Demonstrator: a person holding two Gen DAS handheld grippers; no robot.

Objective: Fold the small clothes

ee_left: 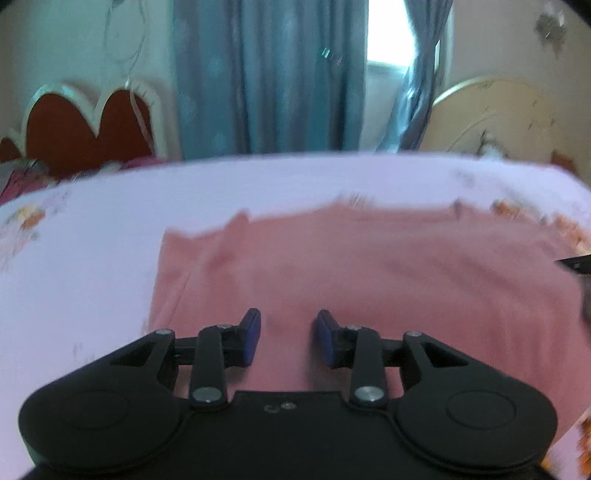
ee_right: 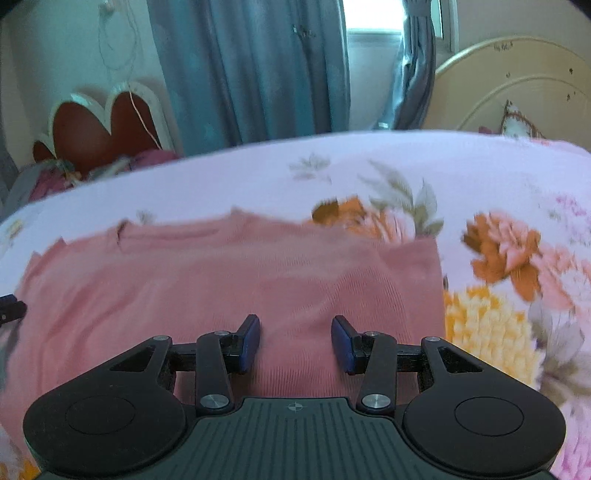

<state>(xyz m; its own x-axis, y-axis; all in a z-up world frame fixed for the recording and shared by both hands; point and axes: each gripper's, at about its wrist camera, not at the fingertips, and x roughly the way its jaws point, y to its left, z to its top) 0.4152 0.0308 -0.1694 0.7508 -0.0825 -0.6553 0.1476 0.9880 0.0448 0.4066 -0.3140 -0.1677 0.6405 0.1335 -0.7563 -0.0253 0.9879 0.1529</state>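
Both grippers, left gripper [ee_left: 287, 338] and right gripper [ee_right: 295, 343], are hovering empty with jaws parted over the pink garment [ee_right: 229, 280] lying flat on the floral bedsheet [ee_right: 498, 258], ideally pinching the near hem evenly.

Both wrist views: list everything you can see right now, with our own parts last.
garment: one, pink, spread flat on the bed under both grippers
bedsheet: one, pale lilac with orange and yellow flowers, covering the bed
curtains: blue, behind the bed
window: one, bright, between curtains
headboard: one, red with white trim, back left
round board: one, cream, back right
left gripper: open, empty
right gripper: open, empty
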